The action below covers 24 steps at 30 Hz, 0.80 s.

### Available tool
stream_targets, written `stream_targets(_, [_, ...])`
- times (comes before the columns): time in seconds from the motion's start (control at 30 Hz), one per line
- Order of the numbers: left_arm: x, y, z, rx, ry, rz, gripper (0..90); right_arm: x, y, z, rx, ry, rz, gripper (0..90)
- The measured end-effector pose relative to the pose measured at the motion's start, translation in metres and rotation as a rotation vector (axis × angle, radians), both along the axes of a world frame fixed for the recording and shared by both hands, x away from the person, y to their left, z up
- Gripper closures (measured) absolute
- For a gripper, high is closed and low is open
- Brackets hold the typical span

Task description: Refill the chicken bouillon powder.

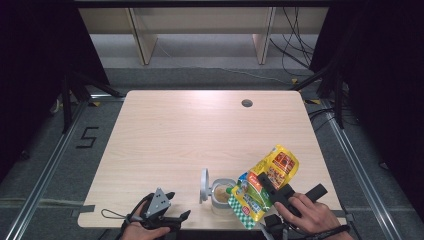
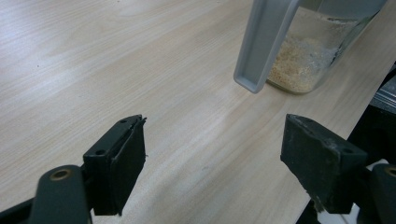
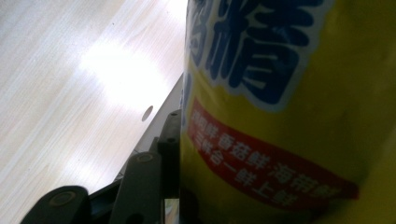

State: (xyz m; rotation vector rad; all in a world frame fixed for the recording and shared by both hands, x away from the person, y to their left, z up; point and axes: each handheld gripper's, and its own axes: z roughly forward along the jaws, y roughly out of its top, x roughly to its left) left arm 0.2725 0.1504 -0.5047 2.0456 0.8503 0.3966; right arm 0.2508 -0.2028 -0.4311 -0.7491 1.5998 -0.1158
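My right tongs (image 1: 263, 184) are clamped on the yellow seasoning pouch (image 1: 267, 180), tipped over the open glass jar (image 1: 220, 196) near the worktop's (image 1: 190, 130) six o'clock edge. The jar's lid (image 1: 204, 185) stands flipped up at its nine o'clock side. Pale granules already cover the jar's bottom, so I judge pouring is underway, with more to add and the lid left to close. The pouch's long axis runs from one o'clock down to seven, mouth lowest. My left tongs (image 1: 177, 206) rest open, holding nothing.

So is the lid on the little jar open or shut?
Open. The grey lid stands flipped up beside the jar, and the high view shows pale granules inside while the yellow pouch tilts over it.
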Motion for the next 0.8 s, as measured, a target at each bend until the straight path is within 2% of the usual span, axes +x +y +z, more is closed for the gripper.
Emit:
stream_targets(0.13, [0.0001, 0.0002, 0.0003, 0.009, 0.000, -0.004, 21.4, -0.0003, -0.0004, 0.0005, 0.001, -0.001, 0.000, 61.2])
stream_targets(0.17, [-0.0004, -0.0008, -0.0001, -0.008, 0.001, 0.000, 21.3, -0.0002, -0.0003, 0.0004, 0.000, -0.001, -0.001, 61.2])
stream_targets(0.2, [-0.0003, -0.0007, -0.0001, -0.007, 0.002, 0.001, 21.3, -0.0002, -0.0002, 0.0002, -0.002, -0.002, -0.001, 61.2])
stream_targets(0.23, [0.0000, 0.0003, 0.0003, 0.009, -0.001, -0.003, 21.4, -0.0005, -0.0003, 0.0001, -0.001, -0.002, 0.000, 61.2])
stream_targets(0.33, [0.0000, -0.0001, 0.0000, 0.000, 0.000, 0.000, 21.3, -0.0004, -0.0001, 0.0002, -0.002, -0.005, 0.001, 61.2])
stream_targets(0.43, [0.0000, 0.0003, 0.0002, 0.009, 0.000, -0.003, 21.3, -0.0011, -0.0010, 0.0000, 0.003, -0.001, -0.004, 61.3])
stream_targets(0.47, [-0.0003, -0.0006, -0.0002, -0.008, 0.001, 0.000, 21.4, -0.0003, -0.0004, 0.0004, -0.003, -0.003, 0.001, 61.3])
stream_targets(0.63, [0.0002, 0.0003, 0.0002, 0.008, -0.001, -0.002, 21.4, -0.0002, -0.0002, 0.0009, -0.008, -0.005, 0.008, 61.3])
stream_targets(0.67, [-0.0003, -0.0007, -0.0001, -0.008, 0.001, 0.001, 21.3, -0.0003, -0.0002, 0.0008, -0.007, -0.004, 0.006, 61.3])
stream_targets(0.7, [0.0000, 0.0003, 0.0002, 0.009, 0.000, -0.003, 21.3, -0.0003, -0.0003, 0.0008, -0.008, -0.003, 0.006, 61.3])
stream_targets(0.8, [0.0000, -0.0002, 0.0000, -0.001, 0.000, -0.001, 21.3, 0.0000, -0.0003, 0.0007, -0.008, -0.005, 0.007, 61.3])
